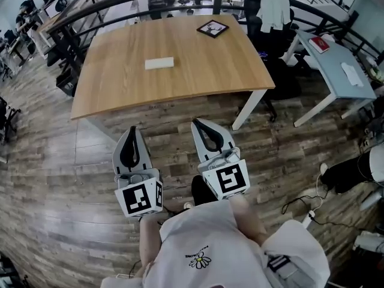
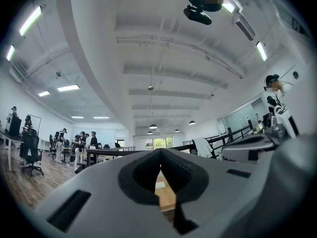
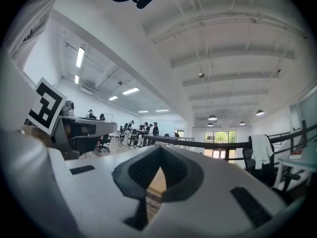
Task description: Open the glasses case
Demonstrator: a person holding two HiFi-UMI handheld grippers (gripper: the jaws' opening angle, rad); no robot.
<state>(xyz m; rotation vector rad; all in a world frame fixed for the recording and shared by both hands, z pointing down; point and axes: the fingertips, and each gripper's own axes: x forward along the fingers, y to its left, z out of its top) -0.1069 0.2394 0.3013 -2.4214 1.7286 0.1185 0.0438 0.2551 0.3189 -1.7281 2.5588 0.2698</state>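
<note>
the left gripper [image 1: 133,129] hangs over the wooden floor [image 1: 54,179] just short of the table's near edge, its tips pointing toward the table. its own view shows the two jaws pressed together with nothing between them; only a small dark-lined gap stays behind the closed tips. the marker cube [image 1: 140,198] sits at its back end, close to the person's white shirt [image 1: 210,251].

ahead and a little to the right, a pale flat oblong lies on the wooden table [image 1: 114,89]. it is small here, but it looks like the glasses case [image 1: 159,63], lid down. it rests in the middle of the left half of the top, well apart from both grippers.

the right gripper [image 1: 196,122] is beside the left one, angled the same way, also off the table. its jaws meet at the tips and hold nothing.

further right, a black-framed square [image 1: 212,28] lies near the table's far edge. beyond it a white cloth [image 1: 275,8] hangs over a dark chair, and a grey desk [image 1: 336,71] stands at the far right.
</note>
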